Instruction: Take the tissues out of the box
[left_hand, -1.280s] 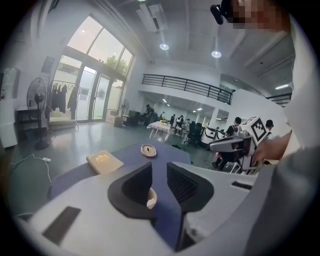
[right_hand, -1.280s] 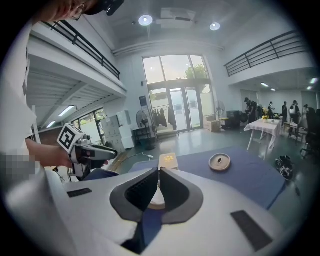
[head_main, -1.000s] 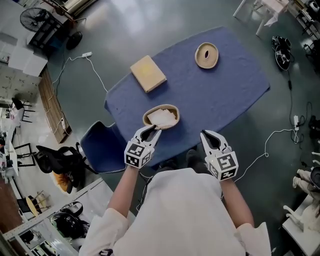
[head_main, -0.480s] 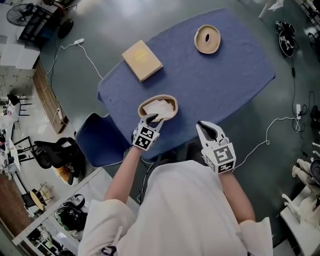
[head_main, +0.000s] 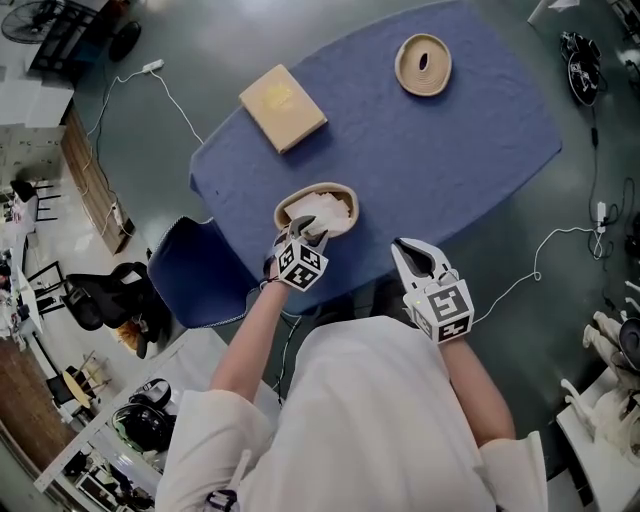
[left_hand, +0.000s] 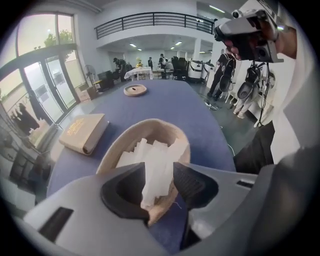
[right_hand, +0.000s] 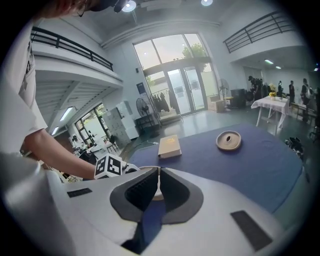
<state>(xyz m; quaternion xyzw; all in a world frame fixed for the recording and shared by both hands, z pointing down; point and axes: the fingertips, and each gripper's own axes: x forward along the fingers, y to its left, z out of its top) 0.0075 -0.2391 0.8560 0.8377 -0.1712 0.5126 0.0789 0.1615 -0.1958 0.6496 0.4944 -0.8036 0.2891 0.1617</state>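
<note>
Lowered since a second earlier, left gripper (head_main: 306, 230) sat at the near rim of the oval box (head_main: 283, 212) by the blue table (head_main: 420, 150) edge, jaws just opened wide around upright white tissues (left_hand: 150, 160) piled inside, right gripper (head_main: 413, 252) closed, empty, off the table.

White tissues (head_main: 328, 210) in beige box (head_main: 318, 186); dark blue tablecloth (head_main: 440, 150); tan book (head_main: 283, 107).
</note>
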